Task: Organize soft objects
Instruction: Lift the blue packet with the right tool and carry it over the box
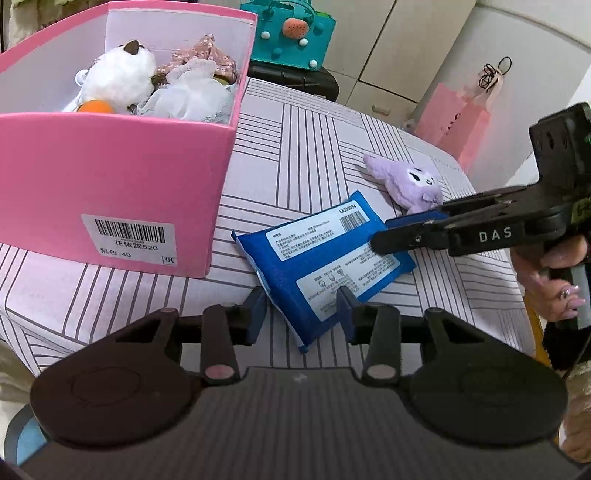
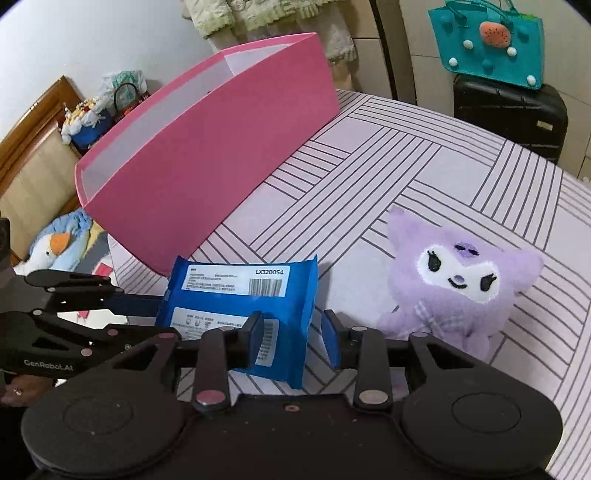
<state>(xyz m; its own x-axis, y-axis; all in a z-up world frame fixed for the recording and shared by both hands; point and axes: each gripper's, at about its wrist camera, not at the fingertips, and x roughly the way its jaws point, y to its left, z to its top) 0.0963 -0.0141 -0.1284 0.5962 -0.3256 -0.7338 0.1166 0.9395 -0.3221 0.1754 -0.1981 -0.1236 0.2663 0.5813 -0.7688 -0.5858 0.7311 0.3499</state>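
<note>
A blue wipes packet [image 1: 314,243] [image 2: 229,295] lies on the striped cloth beside the pink box [image 1: 110,177] [image 2: 221,147]. My left gripper [image 1: 303,306] [image 2: 147,306] is shut on the packet's near corner, and the pads press into it. My right gripper [image 2: 293,332] [image 1: 384,236] straddles the packet's opposite edge. One finger lies over the label, the other pad stands just clear of the edge, so it is open. A purple plush toy [image 1: 413,184] [image 2: 461,284] sits on the cloth just beyond. In the box are a white plush [image 1: 118,77], white mesh [image 1: 188,92] and floral cloth [image 1: 207,51].
A teal felt bag [image 1: 291,33] [image 2: 487,40] rests on a black suitcase [image 2: 509,114] past the table's far edge. A pink paper bag [image 1: 458,122] stands against the wall. A duck plush [image 2: 55,251] lies off the table's left side. A hand [image 1: 554,280] holds the right gripper.
</note>
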